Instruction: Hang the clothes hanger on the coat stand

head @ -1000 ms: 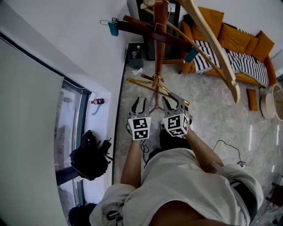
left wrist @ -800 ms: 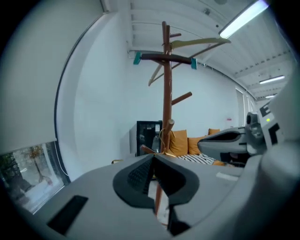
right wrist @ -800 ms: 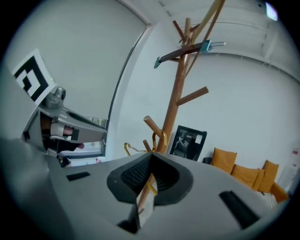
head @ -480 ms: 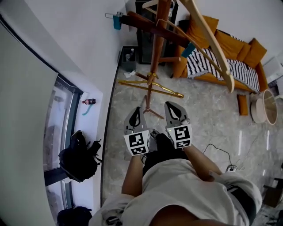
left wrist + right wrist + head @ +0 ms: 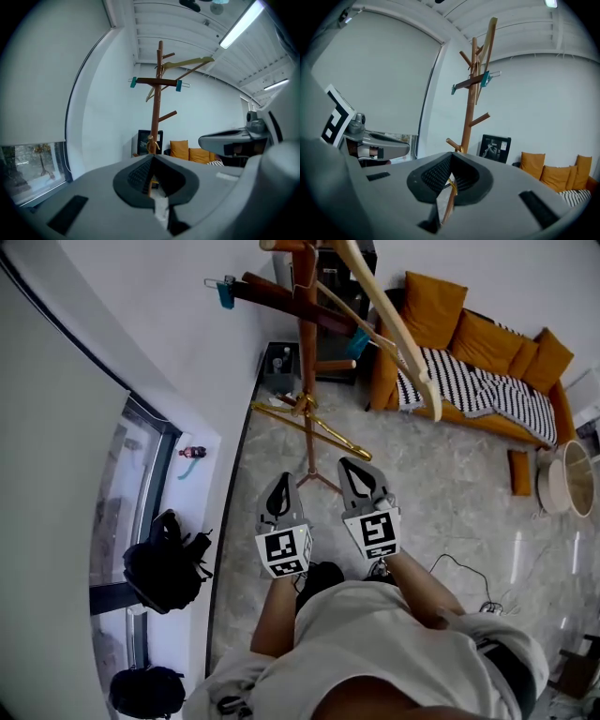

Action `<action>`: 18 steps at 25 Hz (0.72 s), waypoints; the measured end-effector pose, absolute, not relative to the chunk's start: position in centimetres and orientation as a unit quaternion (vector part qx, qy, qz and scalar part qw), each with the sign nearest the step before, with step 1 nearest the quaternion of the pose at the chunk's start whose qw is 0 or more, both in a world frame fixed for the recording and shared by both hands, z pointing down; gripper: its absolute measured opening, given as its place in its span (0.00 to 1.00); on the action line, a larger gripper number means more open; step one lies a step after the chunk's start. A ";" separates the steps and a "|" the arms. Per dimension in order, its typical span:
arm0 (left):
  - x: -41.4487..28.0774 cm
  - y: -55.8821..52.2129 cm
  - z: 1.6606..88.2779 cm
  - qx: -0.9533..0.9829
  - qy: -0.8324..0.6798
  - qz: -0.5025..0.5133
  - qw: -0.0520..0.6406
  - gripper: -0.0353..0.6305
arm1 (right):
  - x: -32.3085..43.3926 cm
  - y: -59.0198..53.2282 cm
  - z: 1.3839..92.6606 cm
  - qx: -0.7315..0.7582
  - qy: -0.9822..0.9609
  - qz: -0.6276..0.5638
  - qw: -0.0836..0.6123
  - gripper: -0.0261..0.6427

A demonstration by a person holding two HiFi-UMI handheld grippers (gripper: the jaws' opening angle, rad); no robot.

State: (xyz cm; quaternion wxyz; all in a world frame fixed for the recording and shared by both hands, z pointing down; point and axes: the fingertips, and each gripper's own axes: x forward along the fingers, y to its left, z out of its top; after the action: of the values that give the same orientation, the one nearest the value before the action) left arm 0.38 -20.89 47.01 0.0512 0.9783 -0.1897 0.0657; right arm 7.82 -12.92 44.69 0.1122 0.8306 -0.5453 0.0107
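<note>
The wooden coat stand (image 5: 306,334) rises at the top middle of the head view. A gold hanger (image 5: 323,430) hangs from a low peg on it. Higher up hang a dark hanger with teal clips (image 5: 281,294) and a pale wooden hanger (image 5: 394,320). My left gripper (image 5: 278,484) and right gripper (image 5: 354,467) are side by side, short of the stand's foot and apart from the gold hanger. Both are shut with nothing between the jaws. In the left gripper view, the gripper (image 5: 152,157) points at the stand (image 5: 157,93); the right gripper (image 5: 451,156) does too (image 5: 471,93).
An orange sofa (image 5: 469,343) with a striped blanket stands at the right. A black cabinet (image 5: 281,367) sits by the wall behind the stand. A black backpack (image 5: 159,563) lies by the window. A round basket (image 5: 567,479) and a floor cable (image 5: 464,568) are at the right.
Both grippers were open close to the gold hanger; they have shut empty and drawn back from it towards the person. The gold hanger stays on its low peg.
</note>
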 end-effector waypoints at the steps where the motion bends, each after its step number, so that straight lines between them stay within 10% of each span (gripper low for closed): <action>1: 0.5 -20.1 46.8 0.978 -0.192 0.066 0.049 0.07 | 7.9 -12.1 44.4 0.828 -0.549 0.010 0.112 0.05; 18: 0.9 -3.4 39.0 0.976 -0.219 0.007 0.004 0.07 | 8.8 4.7 38.6 0.814 -0.571 -0.049 0.097 0.05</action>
State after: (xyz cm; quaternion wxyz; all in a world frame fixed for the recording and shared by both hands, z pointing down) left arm 0.92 -3.43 38.97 0.0036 0.9758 -0.2186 0.0069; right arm 8.79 4.66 38.60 0.0969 0.8139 -0.5707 -0.0492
